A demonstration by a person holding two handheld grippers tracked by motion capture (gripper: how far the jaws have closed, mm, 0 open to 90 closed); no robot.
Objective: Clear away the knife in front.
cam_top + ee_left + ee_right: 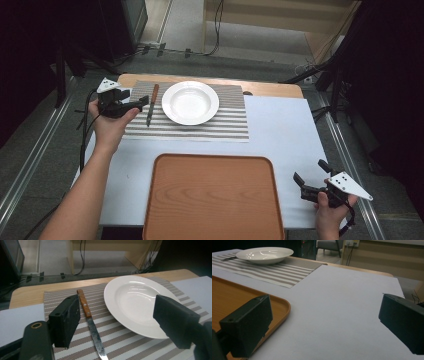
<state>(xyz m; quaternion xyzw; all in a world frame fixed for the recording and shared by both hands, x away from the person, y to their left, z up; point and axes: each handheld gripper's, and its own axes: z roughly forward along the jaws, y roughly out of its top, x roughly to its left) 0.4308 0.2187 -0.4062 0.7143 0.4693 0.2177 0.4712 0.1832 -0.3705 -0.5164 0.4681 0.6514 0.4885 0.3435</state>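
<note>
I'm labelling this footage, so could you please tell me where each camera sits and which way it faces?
High view: above the person's side, looking forward and down at the table; both forearms, left claw and right claw show.
Left gripper view: rides the left claw, facing the knife and plate on the striped placemat; its open jaws show.
Right gripper view: rides the right claw, low over the table, beside the tray; its open jaws show.
All three share the plate and placemat.

Left gripper (141, 102) and right gripper (311, 176) (well apart) both gape.
</note>
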